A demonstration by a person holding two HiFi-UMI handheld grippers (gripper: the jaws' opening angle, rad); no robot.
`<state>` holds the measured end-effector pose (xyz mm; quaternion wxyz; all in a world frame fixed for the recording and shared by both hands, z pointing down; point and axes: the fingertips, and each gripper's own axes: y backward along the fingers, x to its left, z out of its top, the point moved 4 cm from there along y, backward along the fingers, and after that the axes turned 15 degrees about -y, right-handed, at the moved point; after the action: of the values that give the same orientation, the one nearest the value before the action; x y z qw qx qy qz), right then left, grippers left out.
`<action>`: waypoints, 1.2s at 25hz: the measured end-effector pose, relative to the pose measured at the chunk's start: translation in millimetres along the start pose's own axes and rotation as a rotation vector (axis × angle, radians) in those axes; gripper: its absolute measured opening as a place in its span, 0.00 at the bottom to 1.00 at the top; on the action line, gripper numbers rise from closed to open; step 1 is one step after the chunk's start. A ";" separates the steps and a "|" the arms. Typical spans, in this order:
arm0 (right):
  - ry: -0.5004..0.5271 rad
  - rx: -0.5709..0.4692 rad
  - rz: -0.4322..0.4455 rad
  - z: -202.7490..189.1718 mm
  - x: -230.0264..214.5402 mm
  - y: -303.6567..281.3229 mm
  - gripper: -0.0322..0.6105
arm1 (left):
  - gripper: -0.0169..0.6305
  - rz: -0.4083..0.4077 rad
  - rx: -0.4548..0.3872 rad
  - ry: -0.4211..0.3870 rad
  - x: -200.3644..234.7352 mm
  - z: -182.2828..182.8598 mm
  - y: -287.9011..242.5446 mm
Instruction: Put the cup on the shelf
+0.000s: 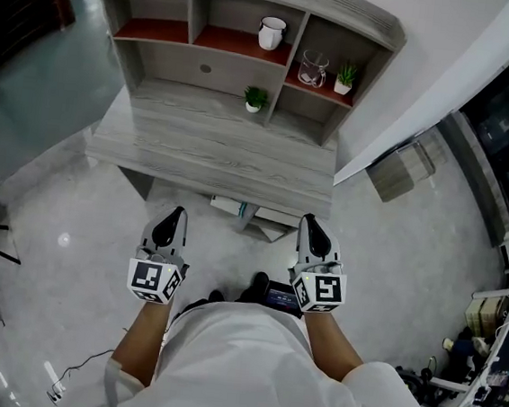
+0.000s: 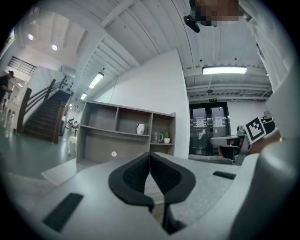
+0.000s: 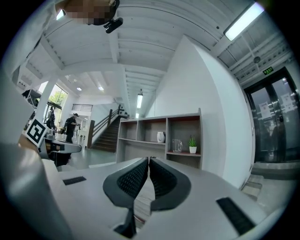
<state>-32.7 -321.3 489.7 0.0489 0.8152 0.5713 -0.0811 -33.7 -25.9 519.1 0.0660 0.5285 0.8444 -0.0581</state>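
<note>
Forearms (image 1: 143, 344) hold left gripper (image 1: 177, 213) and right gripper (image 1: 309, 222) side by side, fingers pressed together, empty.

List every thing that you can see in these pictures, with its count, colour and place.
Desk with shelf unit: one, grey wood with red-brown shelf boards, against the white wall.
White mug: one, white, middle shelf compartment, near its right end.
Glass mug: one, clear, right compartment.
Potted plants: two, green in white pots; one in the right compartment beside the Glass mug, one on the desk top.
Floor: one, grey, glossy.
Staircase: one, dark, far off to the left.
Left gripper: one, grey with black pads, jaws together, empty, short of the desk.
Right gripper: one, same colours, jaws together, empty, short of the desk.
</note>
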 end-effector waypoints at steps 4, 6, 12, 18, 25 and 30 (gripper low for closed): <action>-0.019 0.020 0.022 -4.8 -3.6 -2.9 0.11 | 0.04 0.005 0.038 0.007 -7.6 -1.2 7.3; -0.028 0.024 0.037 -3.3 -5.3 -2.8 0.11 | 0.04 0.022 0.053 0.002 -8.0 1.6 11.5; -0.023 0.030 0.059 11.8 -38.3 9.8 0.11 | 0.04 0.045 0.090 -0.069 -21.8 10.7 -5.3; -0.017 0.013 -0.002 30.7 -99.5 36.3 0.11 | 0.04 0.032 0.048 -0.069 -47.2 40.2 -41.4; -0.035 0.024 -0.010 30.5 -132.3 57.5 0.11 | 0.04 -0.049 0.065 -0.051 -106.7 41.1 -64.7; -0.043 0.024 0.005 30.3 -142.7 63.2 0.11 | 0.04 -0.074 0.073 -0.046 -132.5 40.8 -70.0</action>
<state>-23.3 -479.9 486.0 0.0514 0.8154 0.5669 -0.1054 -37.4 -180.4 503.8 0.0638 0.4975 0.8589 -0.1036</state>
